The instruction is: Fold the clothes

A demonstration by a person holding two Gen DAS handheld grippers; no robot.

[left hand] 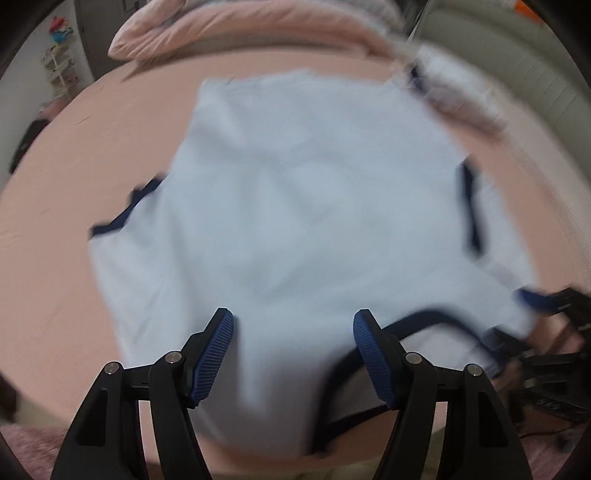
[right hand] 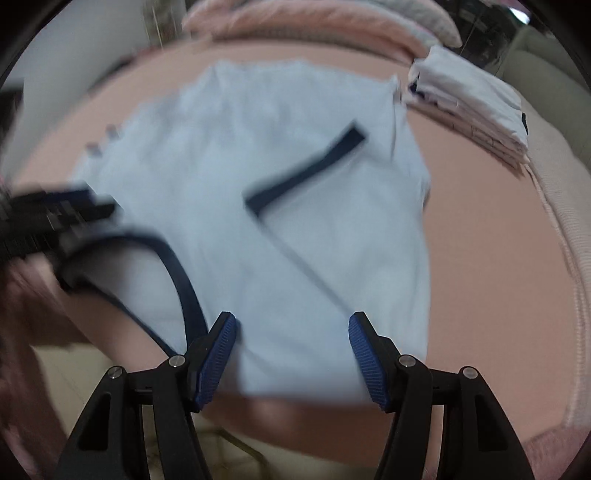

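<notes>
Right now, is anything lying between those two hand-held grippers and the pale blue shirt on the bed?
Nothing visible. The pale blue shirt lies spread directly below the open left hand-held gripper and the right hand-held gripper.

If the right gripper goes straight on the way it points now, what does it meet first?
Most likely the light blue shirt on the pink bed: the open right gripper points down at it. Depth is unclear.

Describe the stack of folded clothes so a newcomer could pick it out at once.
Start from the pink bed sheet that covers the whole surface. Past the far right corner of the pale blue shirt spread flat in the middle, by the pink bedding heaped at the far end, sits the stack of folded clothes. It alone is folded: neat white and pale pink layers.
</notes>
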